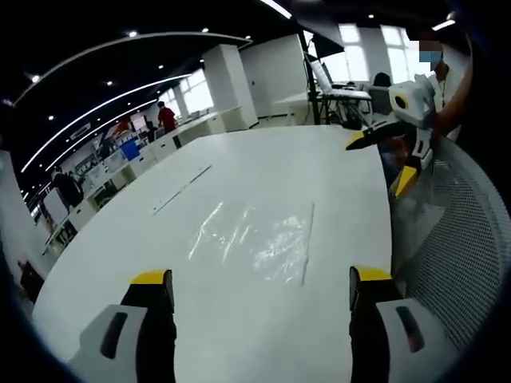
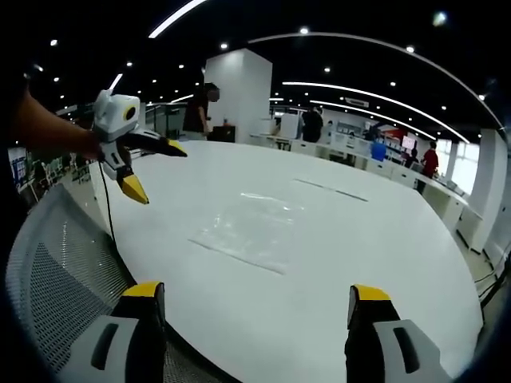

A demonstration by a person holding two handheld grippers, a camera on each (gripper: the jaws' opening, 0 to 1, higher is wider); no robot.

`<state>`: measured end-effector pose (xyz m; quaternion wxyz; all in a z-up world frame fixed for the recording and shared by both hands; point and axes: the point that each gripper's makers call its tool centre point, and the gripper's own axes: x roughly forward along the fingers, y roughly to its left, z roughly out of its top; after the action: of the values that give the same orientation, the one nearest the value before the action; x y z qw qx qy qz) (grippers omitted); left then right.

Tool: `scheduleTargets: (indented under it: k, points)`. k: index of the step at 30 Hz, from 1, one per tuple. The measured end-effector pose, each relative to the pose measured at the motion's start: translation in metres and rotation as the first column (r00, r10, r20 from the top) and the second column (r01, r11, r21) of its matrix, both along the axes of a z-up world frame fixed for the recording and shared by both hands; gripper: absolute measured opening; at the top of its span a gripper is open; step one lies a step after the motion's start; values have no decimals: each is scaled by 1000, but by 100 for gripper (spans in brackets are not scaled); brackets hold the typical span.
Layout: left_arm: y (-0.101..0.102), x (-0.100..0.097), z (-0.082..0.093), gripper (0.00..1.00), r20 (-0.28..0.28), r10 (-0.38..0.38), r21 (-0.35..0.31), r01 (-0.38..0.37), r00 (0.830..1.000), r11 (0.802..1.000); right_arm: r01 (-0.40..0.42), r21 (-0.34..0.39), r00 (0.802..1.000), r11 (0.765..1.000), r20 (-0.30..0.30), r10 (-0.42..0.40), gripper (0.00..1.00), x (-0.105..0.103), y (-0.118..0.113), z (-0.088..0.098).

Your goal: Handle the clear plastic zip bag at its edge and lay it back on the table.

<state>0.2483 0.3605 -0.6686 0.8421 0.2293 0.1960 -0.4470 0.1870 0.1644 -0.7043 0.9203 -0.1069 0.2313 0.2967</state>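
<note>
Bag first: one clear plastic zip bag (image 1: 254, 239) lies flat on the big white round-edged table (image 1: 120, 263), straight ahead of and between the left gripper (image 1: 259, 279)'s yellow-tipped fingers (image 1: 150, 278), a bit beyond the tips. From the right gripper view the same bag (image 2: 247, 230) sits ahead of the right gripper (image 2: 255, 297), with one long edge turned toward its fingers, which I'd guess is why both hands hang back here: that edge is the easiest thing to pinch. Both grippers are spread wide with nothing between the jaws, neither touching the bag. Count-wise: one bag, two grippers, one table, plus a grey mesh chair back (image 2: 56, 263) beside the right gripper's left finger. Nothing is lifted, so the edge grab looks not yet done.
</note>
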Motion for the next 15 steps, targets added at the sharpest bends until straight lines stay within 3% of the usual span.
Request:
scheduleTargets:
  k: [15]
  points:
    - [-13,8,-19,88,-45,-34,19,35,998,999,14,3,1000,1000,-8,-14,94,1,-3,-2]
